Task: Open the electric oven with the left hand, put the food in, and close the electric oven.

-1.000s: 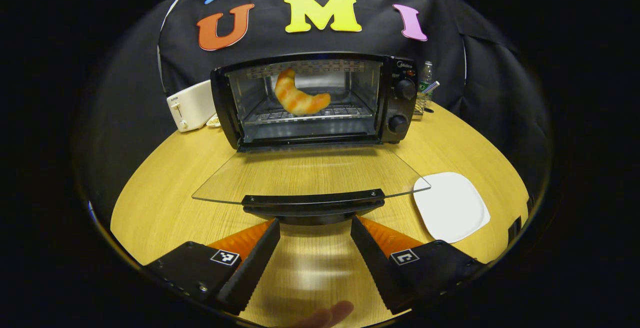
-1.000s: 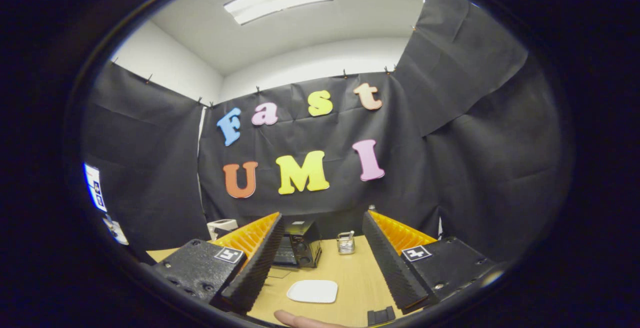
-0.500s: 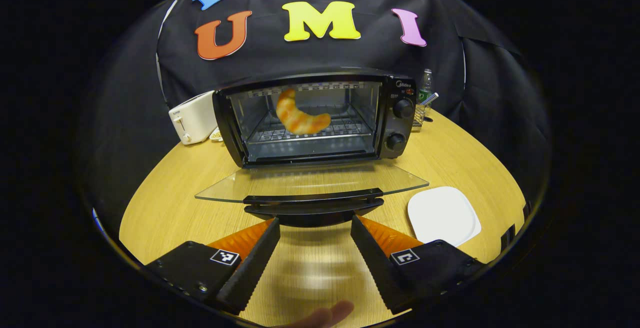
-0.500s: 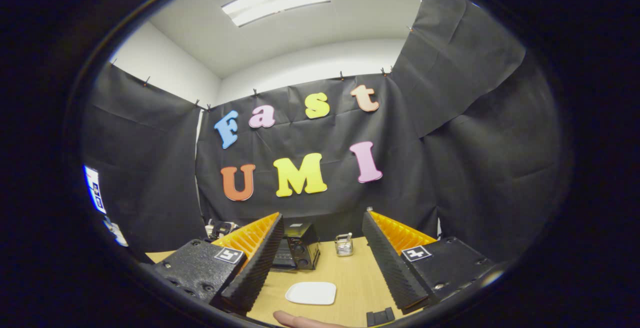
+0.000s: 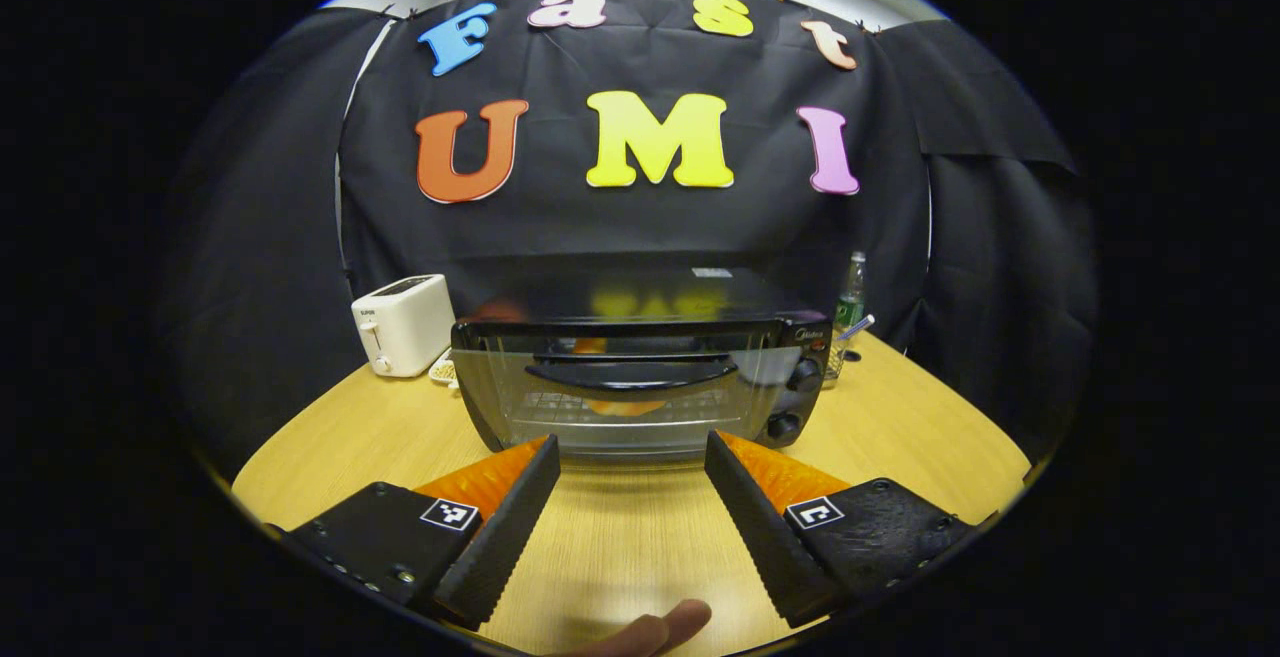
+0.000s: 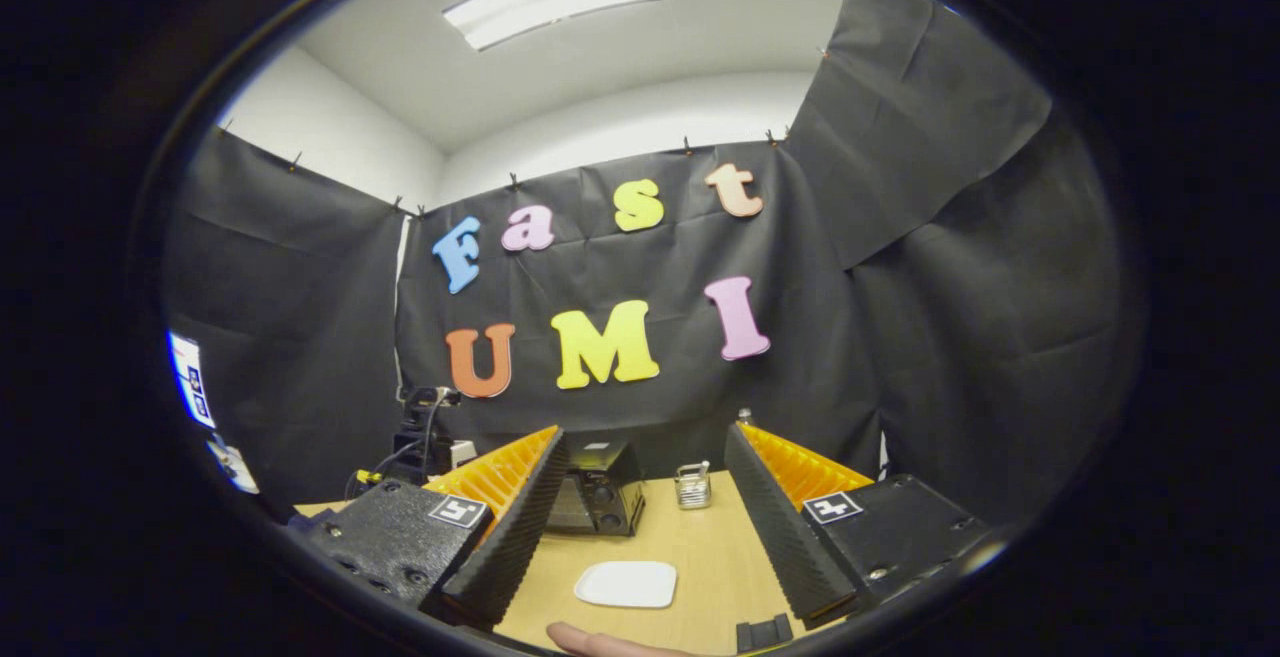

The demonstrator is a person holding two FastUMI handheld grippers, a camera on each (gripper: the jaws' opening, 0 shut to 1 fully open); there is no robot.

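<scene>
Oven (image 5: 640, 387) door (image 5: 630, 407), flat open a second ago, now nearly upright; orange croissant (image 5: 625, 405) behind the glass. Left gripper (image 5: 630, 472) and right gripper (image 6: 645, 497) both spread, empty.

We saw the wooden table (image 5: 900, 427) carrying the electric oven (image 5: 640, 387), a white toaster (image 5: 403, 323) and a white plate (image 6: 627, 584).

Left gripper (image 5: 627, 462): jaws spread wide, gripping nothing. Right gripper (image 6: 645, 454): jaws equally wide apart, nothing between them.
</scene>
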